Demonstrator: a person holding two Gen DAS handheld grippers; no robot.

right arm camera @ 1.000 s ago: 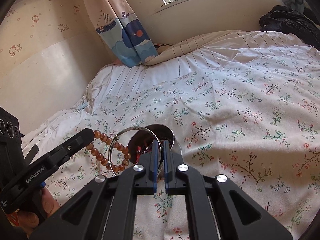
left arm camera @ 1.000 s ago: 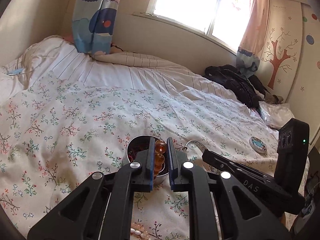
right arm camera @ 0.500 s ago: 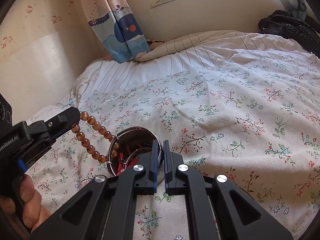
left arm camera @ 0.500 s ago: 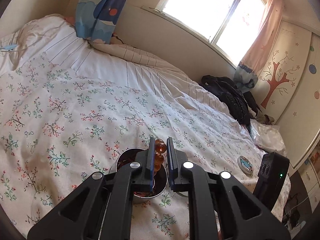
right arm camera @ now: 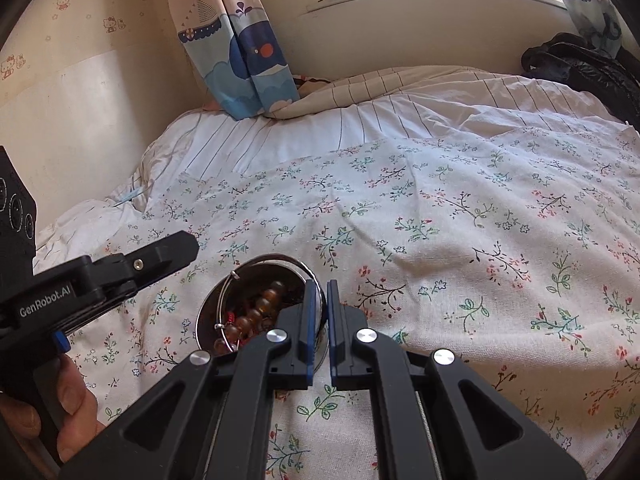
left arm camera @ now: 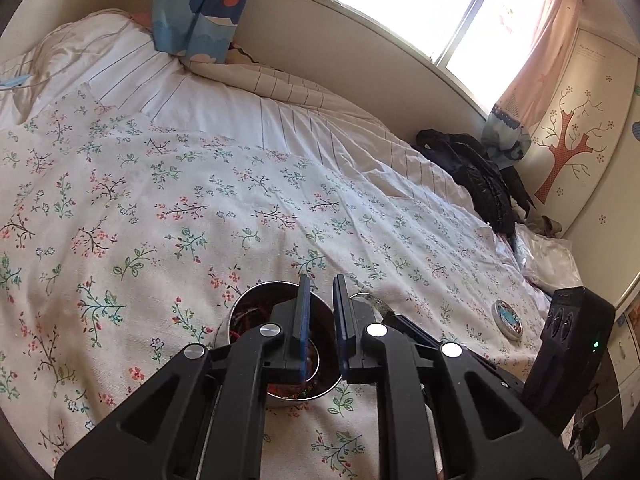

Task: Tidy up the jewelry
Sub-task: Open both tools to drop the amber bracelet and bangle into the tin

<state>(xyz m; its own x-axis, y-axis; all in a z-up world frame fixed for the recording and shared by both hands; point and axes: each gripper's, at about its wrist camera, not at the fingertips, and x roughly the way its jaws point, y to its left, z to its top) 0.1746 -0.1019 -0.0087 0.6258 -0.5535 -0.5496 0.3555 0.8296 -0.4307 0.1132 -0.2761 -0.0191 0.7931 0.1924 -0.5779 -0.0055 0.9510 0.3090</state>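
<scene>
Amber bead bracelet (right arm camera: 256,314) inside metal bowl (right arm camera: 256,263), left gripper (left arm camera: 322,312) parted (empty) — right gripper (right arm camera: 319,312) pinching bowl's rim

Shiny metal bowl (right arm camera: 208,312), glossy amber beads (right arm camera: 256,312)

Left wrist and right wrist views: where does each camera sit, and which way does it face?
Left wrist: rides the left gripper, facing across the bed toward the window; the right gripper shows alongside.
Right wrist: rides the right gripper, facing the curtain corner; the left gripper and hand show.
Shared: the metal bowl.
</scene>
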